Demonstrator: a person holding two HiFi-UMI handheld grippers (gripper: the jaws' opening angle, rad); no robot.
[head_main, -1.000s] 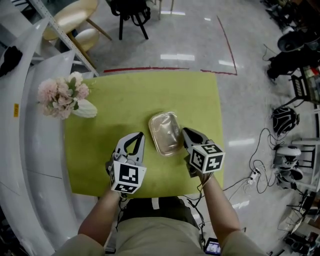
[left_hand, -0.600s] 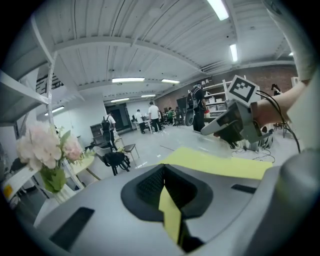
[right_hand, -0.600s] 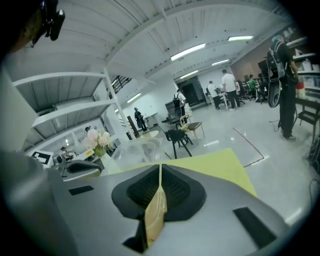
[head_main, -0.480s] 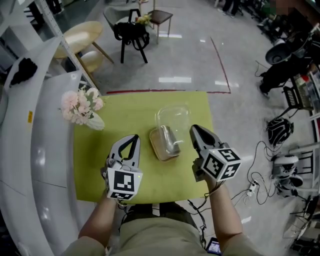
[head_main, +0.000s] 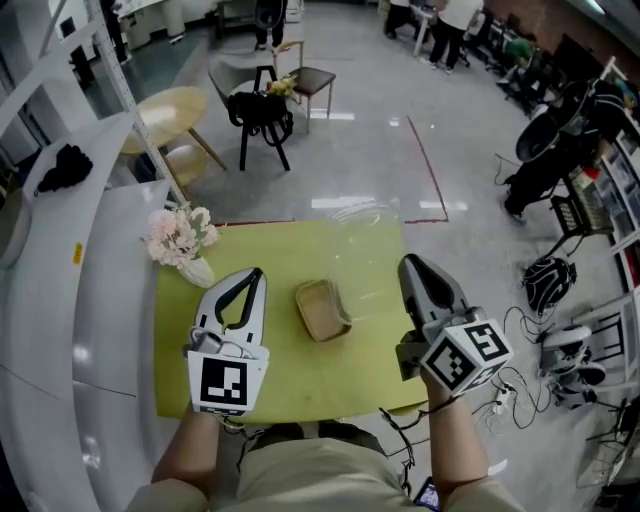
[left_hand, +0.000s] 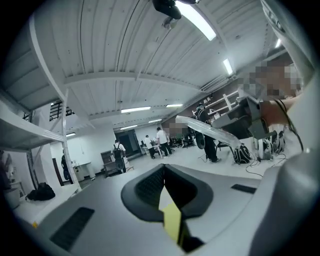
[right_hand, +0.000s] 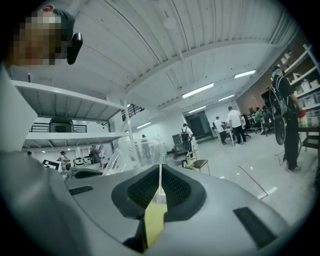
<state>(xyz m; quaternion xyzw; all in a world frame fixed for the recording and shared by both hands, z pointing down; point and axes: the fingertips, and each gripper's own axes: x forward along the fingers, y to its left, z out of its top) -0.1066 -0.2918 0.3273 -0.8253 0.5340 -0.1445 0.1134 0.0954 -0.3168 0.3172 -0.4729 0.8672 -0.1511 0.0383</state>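
Firmly, the right gripper (right_hand: 159, 175) pinches one edge of a clear lid (head_main: 365, 245), which hangs leftward above the green table (head_main: 290, 385), just beyond the tan box (head_main: 322, 308). The left gripper (head_main: 256, 274), pressed together and empty, sits left of that box.

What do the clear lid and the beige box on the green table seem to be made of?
Clear rectangular lid: probably thin glossy plastic; the green table shows through it, and its edge is thin between the right hand-held gripper's jaws. Beige rectangular box: matte, perhaps moulded fibre or plastic; cannot tell which.
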